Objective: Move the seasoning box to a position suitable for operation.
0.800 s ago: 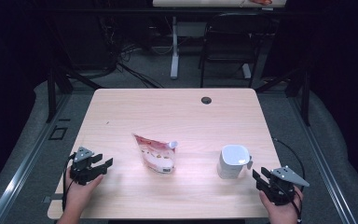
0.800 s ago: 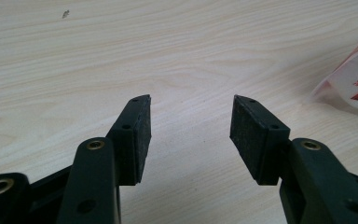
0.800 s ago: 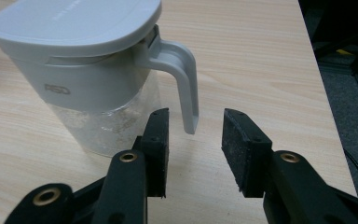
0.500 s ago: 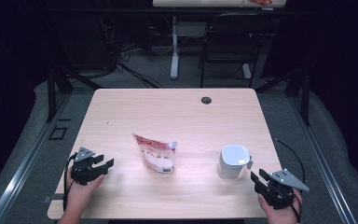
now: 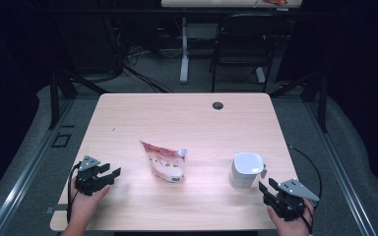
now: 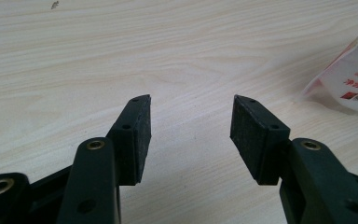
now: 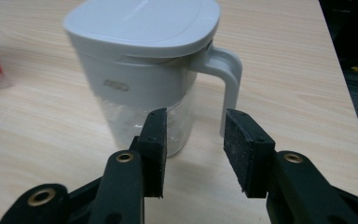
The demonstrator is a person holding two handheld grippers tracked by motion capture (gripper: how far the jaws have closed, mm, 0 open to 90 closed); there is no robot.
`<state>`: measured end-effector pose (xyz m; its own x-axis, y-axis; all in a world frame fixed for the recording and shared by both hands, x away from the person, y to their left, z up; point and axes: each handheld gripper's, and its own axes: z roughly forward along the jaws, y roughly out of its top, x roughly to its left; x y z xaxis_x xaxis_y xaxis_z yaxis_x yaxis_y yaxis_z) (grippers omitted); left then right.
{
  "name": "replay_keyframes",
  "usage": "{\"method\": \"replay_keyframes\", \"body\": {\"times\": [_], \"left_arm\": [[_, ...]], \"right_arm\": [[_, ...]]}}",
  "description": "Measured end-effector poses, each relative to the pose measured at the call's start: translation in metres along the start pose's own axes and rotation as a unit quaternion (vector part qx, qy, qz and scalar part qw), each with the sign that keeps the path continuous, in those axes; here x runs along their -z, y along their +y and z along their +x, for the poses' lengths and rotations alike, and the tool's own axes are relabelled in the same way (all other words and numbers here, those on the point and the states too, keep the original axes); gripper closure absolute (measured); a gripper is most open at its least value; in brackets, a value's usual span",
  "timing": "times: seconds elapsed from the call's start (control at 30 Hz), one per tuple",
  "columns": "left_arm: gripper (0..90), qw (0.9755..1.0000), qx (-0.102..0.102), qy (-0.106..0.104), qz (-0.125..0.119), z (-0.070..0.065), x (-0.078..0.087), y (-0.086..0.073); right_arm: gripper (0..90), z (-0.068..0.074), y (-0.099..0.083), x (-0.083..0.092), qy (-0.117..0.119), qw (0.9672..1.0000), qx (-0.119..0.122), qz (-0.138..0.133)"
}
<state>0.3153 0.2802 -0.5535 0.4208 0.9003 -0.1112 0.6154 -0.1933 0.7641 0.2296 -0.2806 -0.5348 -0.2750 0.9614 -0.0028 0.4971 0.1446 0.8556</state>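
left gripper point(image 5: 109, 173): jaws apart, empty, near table's left edge
right gripper point(image 5: 267, 187): jaws apart, empty, just behind jug
jug point(image 5: 246, 170): upright, lid on, table right
pouch point(image 5: 163, 161): flat, mid-table point(image 5: 187, 118)

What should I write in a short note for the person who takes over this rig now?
Left gripper: open, empty, low over the near left of the table.
Right gripper: open, empty, pointing at the jug's handle, not touching.
Pouch: red-and-white spouted pouch, lying flat mid-table, right of the left gripper.
Jug: white lidded jug, upright, lid on, near right.
Done: nothing visibly handled yet.
Left: probably grasp jug and pouch; all work remains.
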Motion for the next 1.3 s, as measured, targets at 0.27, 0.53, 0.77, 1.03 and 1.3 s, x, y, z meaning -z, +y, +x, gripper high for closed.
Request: {"method": "replay_keyframes", "body": {"times": [0.27, 0.53, 0.77, 1.03, 1.3], "left_arm": [[48.4, 1.0, -0.006, -0.002, 0.0, -0.003, 0.0, 0.0], [48.8, 1.0, -0.001, -0.001, -0.002, -0.001, 0.002, -0.001], [50.8, 1.0, 0.0, -0.003, -0.002, -0.001, 0.001, -0.001], [53.0, 1.0, -0.004, -0.005, -0.001, -0.002, 0.001, -0.001], [54.7, 0.9999, -0.012, -0.008, -0.003, -0.006, 0.001, 0.0]], "right_arm": [[62.1, -0.009, 0.003, -0.027, -0.028, 0.9993, -0.001, 0.023], [63.2, -0.011, 0.01, -0.044, -0.033, 0.9992, 0.005, 0.02], [68.7, -0.013, 0.014, -0.055, -0.033, 0.9992, 0.012, 0.018], [75.9, -0.012, 0.016, -0.053, -0.049, 0.9984, 0.019, 0.023], [76.7, -0.005, 0.019, -0.05, -0.049, 0.9984, 0.023, 0.017]]}}
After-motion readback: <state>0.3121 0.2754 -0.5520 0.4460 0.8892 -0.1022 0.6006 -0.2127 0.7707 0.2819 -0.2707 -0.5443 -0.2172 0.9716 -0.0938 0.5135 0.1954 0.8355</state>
